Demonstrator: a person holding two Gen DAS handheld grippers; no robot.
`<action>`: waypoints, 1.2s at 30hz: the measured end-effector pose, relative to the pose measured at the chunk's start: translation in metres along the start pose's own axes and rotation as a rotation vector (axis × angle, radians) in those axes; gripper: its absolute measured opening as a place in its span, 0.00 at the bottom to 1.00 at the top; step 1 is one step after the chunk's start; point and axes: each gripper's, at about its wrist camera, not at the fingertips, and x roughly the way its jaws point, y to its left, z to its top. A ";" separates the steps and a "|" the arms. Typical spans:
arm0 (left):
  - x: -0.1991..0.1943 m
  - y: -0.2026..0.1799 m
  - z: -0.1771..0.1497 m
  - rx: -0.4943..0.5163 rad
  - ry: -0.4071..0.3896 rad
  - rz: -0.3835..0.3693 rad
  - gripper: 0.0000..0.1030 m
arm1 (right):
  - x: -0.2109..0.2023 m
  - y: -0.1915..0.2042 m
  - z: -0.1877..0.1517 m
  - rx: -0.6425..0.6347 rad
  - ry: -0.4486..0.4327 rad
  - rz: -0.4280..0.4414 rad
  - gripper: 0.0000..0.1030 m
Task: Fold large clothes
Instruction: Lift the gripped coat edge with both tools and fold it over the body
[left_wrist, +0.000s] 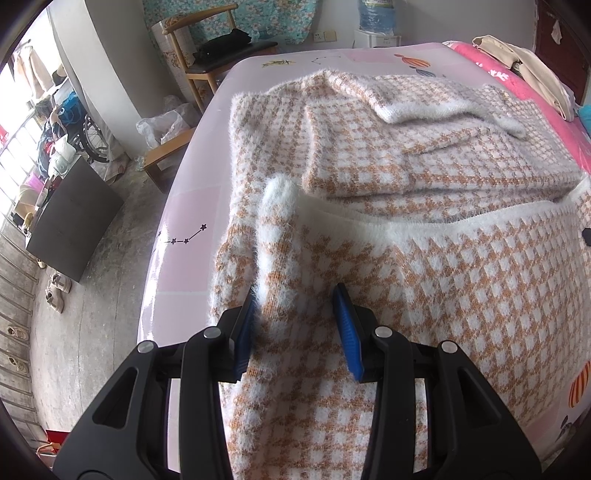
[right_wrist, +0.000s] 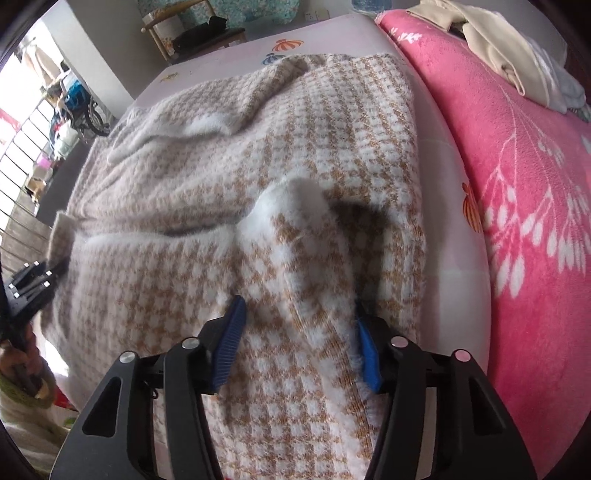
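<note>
**On the bed: fuzzy checked knit garment, part-folded, both grippers at its near edge**

On the pale pink bed sheet lies one large fuzzy knit garment in an orange-and-white check with a white border. Its far portion lies folded over on itself, a sleeve laid across it; its near portion is lifted toward the cameras, the white hem band running across the middle of the left wrist view.

Left gripper: fingers about half open, blue pads upright. A raised ridge of the garment runs up between them and lies against the left pad; a firm pinch cannot be told.

Right gripper: fingers about half open. A thick raised fold of the garment fills the gap, the right pad sunk into the pile, the left pad at the fabric's side. Whether the fold is truly clamped cannot be told.

Right of the garment: a bright pink blanket with white leaf print, cream clothes heaped at its far end.

Far left, off the bed: a wooden chair with a dark item on its seat, a black box on the concrete floor, and shoes near it.
</note>
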 end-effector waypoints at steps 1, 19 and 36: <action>0.000 0.000 0.000 0.000 0.000 0.000 0.39 | 0.000 0.001 0.000 -0.005 -0.004 -0.007 0.47; -0.040 0.001 -0.006 -0.005 -0.148 -0.002 0.09 | -0.050 0.010 -0.022 0.040 -0.184 -0.009 0.08; -0.139 0.025 0.031 -0.093 -0.457 -0.089 0.07 | -0.149 0.013 0.001 0.058 -0.482 0.027 0.07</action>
